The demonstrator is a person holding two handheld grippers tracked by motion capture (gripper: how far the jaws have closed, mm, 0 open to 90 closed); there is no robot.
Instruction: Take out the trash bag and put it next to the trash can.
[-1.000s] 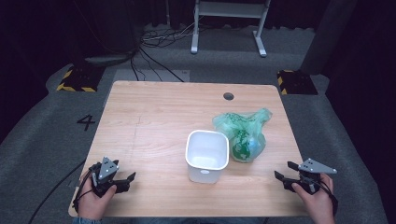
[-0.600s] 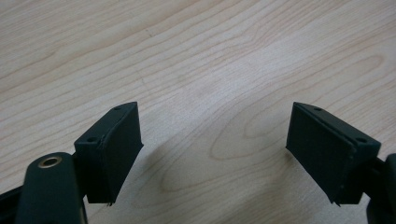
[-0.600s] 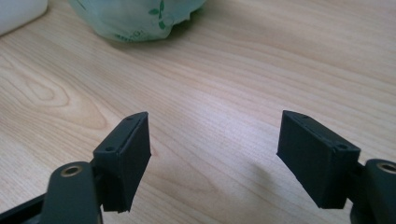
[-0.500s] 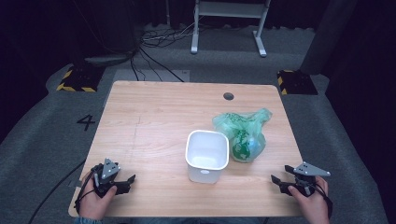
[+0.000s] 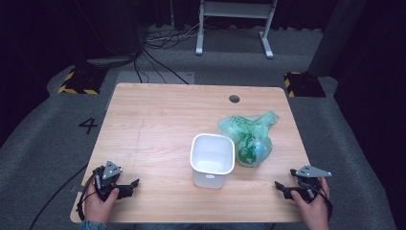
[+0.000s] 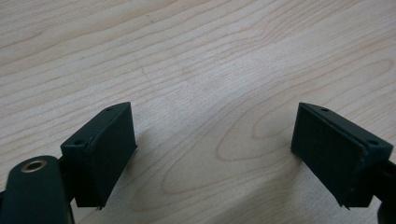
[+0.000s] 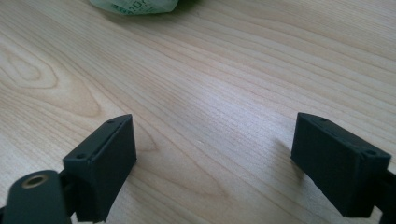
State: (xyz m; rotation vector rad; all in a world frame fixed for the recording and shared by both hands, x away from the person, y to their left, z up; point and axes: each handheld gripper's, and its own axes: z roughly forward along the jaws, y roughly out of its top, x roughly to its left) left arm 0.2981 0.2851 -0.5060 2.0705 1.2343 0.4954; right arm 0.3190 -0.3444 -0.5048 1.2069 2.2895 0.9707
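A white plastic tub [image 5: 212, 158] stands upright on the wooden table [image 5: 158, 120], right of centre. A crumpled green plastic bag [image 5: 248, 139] lies against its right side, and the bag's edge [image 7: 135, 5] shows at the top of the right gripper view. My left gripper [image 5: 134, 183] rests near the front left corner, open over bare wood [image 6: 212, 154]. At the front right my right gripper [image 5: 280, 187] points toward the tub. Its jaws have just been opening and now stand wide with nothing between them [image 7: 215, 158].
A round cable hole [image 5: 234, 98] sits near the table's far edge. On the grey floor beyond are cables [image 5: 158, 45], a white stand's legs [image 5: 234, 28] and yellow-black striped blocks [image 5: 76, 81]. Bare wood covers the table's left half.
My right gripper has shifted slightly to the left along the front edge. The left gripper, tub and bag have stayed where they were.
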